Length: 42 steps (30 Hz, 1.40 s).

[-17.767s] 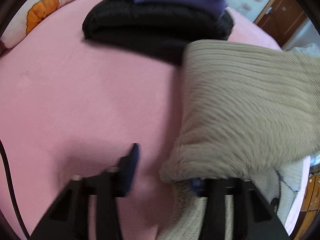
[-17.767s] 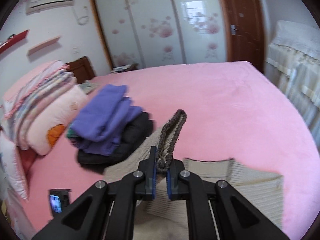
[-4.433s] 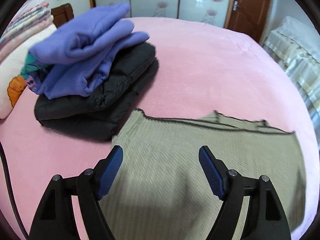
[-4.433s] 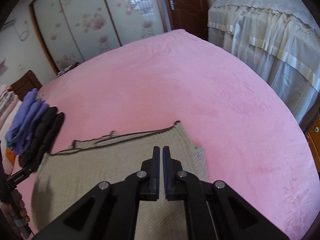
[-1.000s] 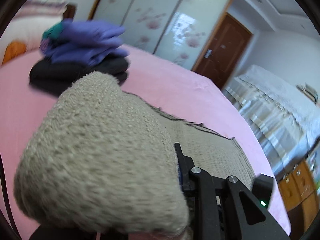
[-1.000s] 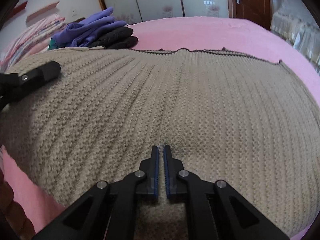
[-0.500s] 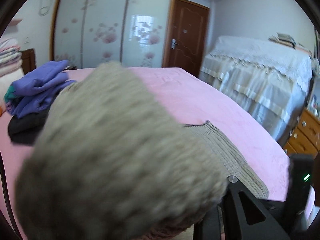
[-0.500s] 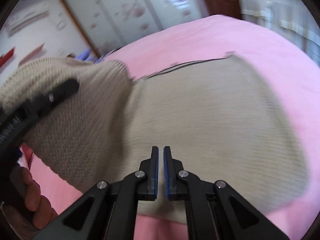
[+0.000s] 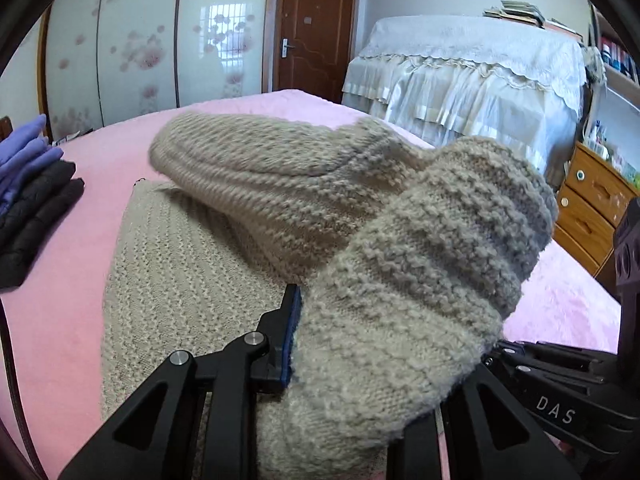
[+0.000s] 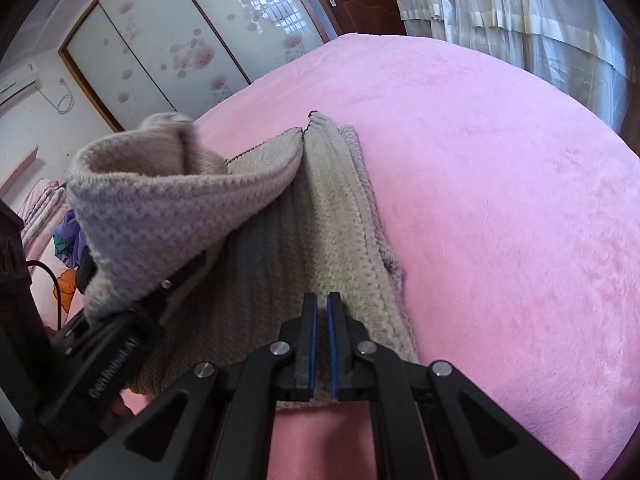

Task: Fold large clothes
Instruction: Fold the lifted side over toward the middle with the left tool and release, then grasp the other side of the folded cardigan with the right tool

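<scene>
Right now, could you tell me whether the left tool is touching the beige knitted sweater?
Touching. In the left wrist view, the left tool is clamped on a bunched fold of the beige knitted sweater, the knit pressed against its blue pad.

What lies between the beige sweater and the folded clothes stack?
Bare pink bedspread separates the beige sweater from the folded clothes stack, in the left wrist view.

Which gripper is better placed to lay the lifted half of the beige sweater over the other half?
Left. The left gripper already holds the raised sweater fold; the right gripper is shut, empty.
</scene>
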Each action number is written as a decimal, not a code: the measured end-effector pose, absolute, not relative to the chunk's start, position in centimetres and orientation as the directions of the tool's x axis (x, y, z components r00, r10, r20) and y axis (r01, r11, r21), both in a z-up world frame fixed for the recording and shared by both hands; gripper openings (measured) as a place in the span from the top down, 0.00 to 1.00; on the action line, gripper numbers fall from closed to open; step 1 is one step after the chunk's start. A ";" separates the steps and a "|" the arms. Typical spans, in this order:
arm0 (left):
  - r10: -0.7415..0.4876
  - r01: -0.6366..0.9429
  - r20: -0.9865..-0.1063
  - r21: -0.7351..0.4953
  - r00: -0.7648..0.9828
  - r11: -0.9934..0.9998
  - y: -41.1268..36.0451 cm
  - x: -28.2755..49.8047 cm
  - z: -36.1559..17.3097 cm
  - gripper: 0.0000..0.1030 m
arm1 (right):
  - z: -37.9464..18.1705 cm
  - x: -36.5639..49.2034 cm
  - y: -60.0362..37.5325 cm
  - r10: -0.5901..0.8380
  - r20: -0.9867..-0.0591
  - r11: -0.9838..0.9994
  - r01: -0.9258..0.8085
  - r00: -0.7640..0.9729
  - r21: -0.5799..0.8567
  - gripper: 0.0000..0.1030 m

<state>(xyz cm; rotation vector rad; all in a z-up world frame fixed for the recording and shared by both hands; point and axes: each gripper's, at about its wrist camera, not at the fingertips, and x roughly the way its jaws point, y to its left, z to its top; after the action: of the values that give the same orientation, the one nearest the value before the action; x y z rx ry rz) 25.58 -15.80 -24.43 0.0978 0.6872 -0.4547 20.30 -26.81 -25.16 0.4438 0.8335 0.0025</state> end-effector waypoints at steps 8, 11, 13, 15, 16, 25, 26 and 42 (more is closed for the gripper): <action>-0.407 0.509 -0.622 -0.015 0.669 0.860 -16.5 24.5 -24.0 0.81 | -24.9 20.1 -27.7 0.193 -0.709 0.902 0.161 0.678 0.399 0.95; -0.386 0.519 -0.658 0.010 0.647 0.855 -16.8 24.7 -25.0 0.80 | -24.7 19.8 -28.2 0.214 -0.711 0.893 0.162 0.670 0.421 0.95; -0.381 0.518 -0.659 0.015 0.648 0.855 -16.8 24.4 -25.1 0.78 | -24.6 20.2 -28.8 0.234 -0.715 0.884 0.161 0.659 0.438 0.95; -0.390 0.518 -0.661 -0.003 0.641 0.856 -16.7 24.2 -24.8 0.74 | -24.5 20.1 -29.3 0.258 -0.714 0.874 0.159 0.650 0.460 0.95; -0.402 0.519 -0.664 -0.025 0.631 0.855 -16.5 24.2 -24.7 0.67 | -24.4 20.1 -29.4 0.262 -0.714 0.871 0.160 0.649 0.464 0.95; -0.511 0.590 -0.639 -0.109 0.575 0.800 -15.2 20.5 -22.4 0.29 | -22.2 18.9 -30.2 0.279 -0.697 0.858 0.155 0.661 0.490 0.69; -0.523 0.591 -0.626 -0.119 0.579 0.798 -14.7 19.9 -21.7 0.29 | -22.0 18.9 -30.3 0.288 -0.691 0.851 0.154 0.664 0.503 0.68; -0.354 0.219 -0.685 -0.280 0.637 0.935 -2.4 23.7 -23.5 0.27 | -21.0 23.6 -30.2 0.477 -0.640 0.731 0.131 0.603 0.669 0.31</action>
<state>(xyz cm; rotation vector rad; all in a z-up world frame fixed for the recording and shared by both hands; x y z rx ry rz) 23.72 -2.37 -23.48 -0.1775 0.8177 -0.3291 23.56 -30.24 -21.01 0.7466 0.9212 0.2232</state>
